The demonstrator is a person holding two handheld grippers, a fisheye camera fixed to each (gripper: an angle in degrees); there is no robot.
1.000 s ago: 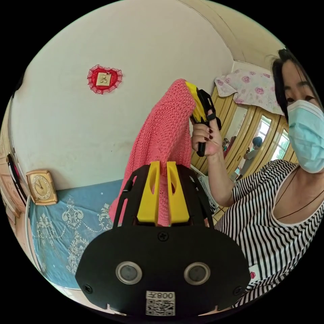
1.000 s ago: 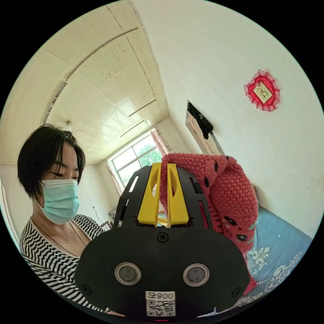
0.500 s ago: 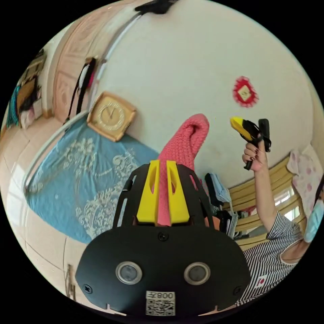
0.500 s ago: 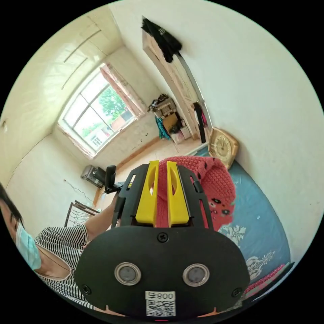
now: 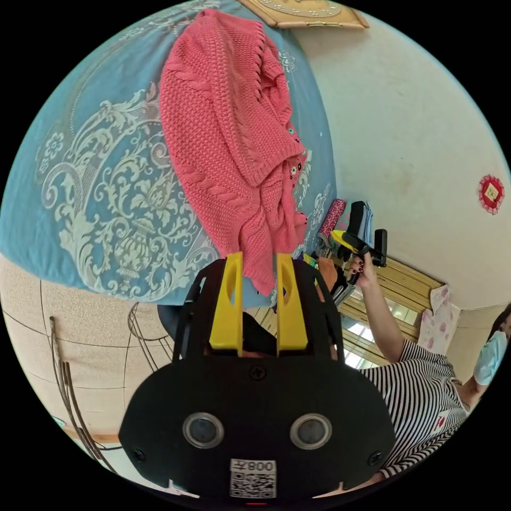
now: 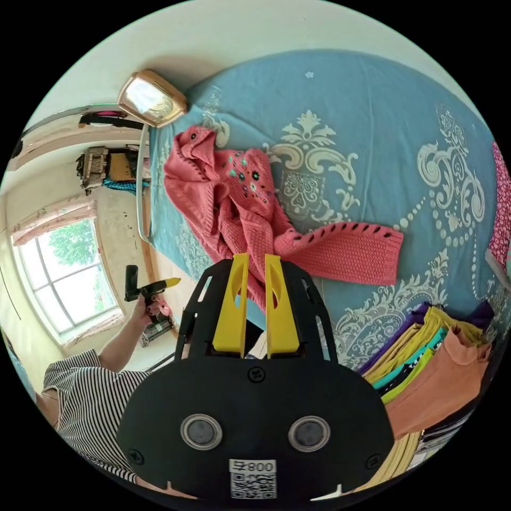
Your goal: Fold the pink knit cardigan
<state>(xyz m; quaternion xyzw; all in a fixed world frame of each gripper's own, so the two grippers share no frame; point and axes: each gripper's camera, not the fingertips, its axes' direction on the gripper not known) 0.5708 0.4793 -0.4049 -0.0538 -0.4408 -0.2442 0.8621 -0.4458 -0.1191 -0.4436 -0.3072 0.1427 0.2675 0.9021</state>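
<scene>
Nearest me in the left gripper view, my left gripper [image 5: 258, 266] has its jaws spread with a clear gap between them; the cardigan's lowest corner hangs in line with that gap, and neither jaw appears to press on it. I judge it released.

In the right gripper view, my right gripper [image 6: 256, 266] shows a narrow gap between its jaws. A fold of knit sits at the tips, but I cannot tell whether it is pinched or merely lies behind them.

Just beyond both grippers, the pink knit cardigan [image 6: 239, 213] lies crumpled on the blue patterned bedspread [image 6: 372, 106], body bunched, one buttonhole band [image 6: 346, 247] thrown out flat to the side. I judge it was dropped there for spreading: the bed gives a flat working surface. Nothing is folded yet.

Beside it, near the bedspread's edge, a stack of folded clothes [image 6: 426, 367] sits well clear of the cardigan.

Farthest off, a gold-framed clock [image 6: 151, 101] leans where bed meets the white wall [image 5: 415, 117].
</scene>
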